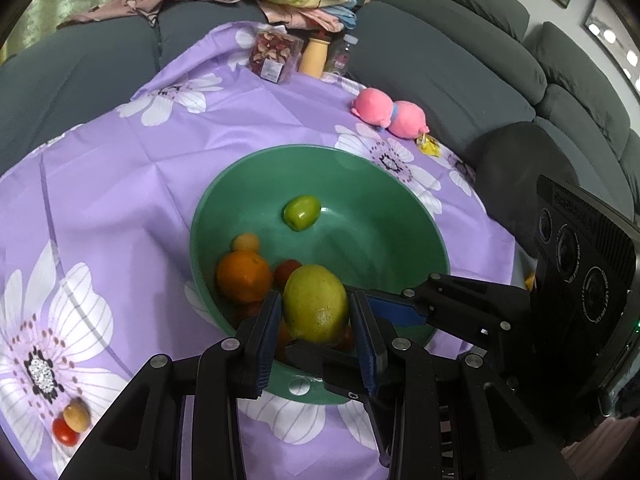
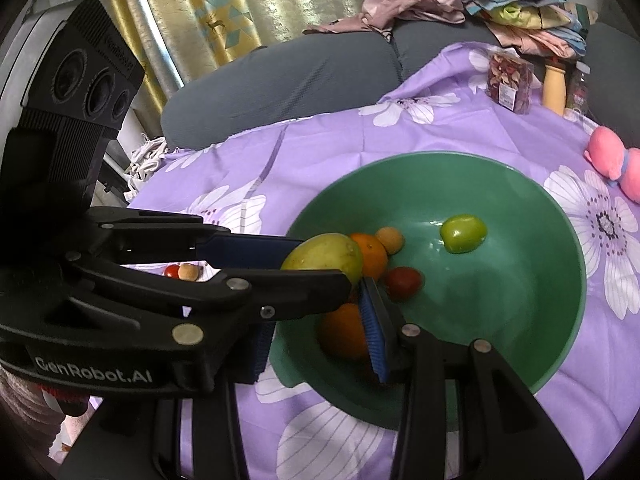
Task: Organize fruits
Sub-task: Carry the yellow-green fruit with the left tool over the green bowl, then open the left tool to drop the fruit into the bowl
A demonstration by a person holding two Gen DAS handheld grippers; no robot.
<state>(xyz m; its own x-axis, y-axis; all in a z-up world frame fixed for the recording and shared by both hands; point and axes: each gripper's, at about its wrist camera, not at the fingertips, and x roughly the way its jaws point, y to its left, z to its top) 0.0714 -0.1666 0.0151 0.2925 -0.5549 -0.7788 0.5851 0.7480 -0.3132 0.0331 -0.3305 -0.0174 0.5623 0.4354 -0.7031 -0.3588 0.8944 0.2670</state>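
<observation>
A green bowl [image 1: 320,152] [image 2: 440,156] stands on the purple flowered cloth. My left gripper [image 1: 315,302] [image 2: 324,262] is shut on a yellow-green mango [image 1: 316,304] [image 2: 324,256] just over the bowl's near side. My right gripper [image 2: 320,320] [image 1: 352,332] crosses beneath it, shut on an orange [image 2: 344,336] that the mango mostly hides in the left wrist view. In the bowl lie a green fruit [image 1: 302,212] [image 2: 463,233], another orange [image 1: 243,276] [image 2: 370,254], a small yellow fruit [image 1: 246,242] and a red tomato [image 2: 404,282]. A tomato [image 1: 64,432] and a tan fruit [image 1: 76,416] sit on the cloth, left.
A pink plush toy [image 1: 388,112] [image 2: 616,164] lies beyond the bowl to the right. A packet of dried petals [image 1: 274,54], a wooden bottle [image 1: 316,56] and a clear bottle stand at the cloth's far edge. A grey sofa [image 1: 460,60] with piled clothes surrounds the table.
</observation>
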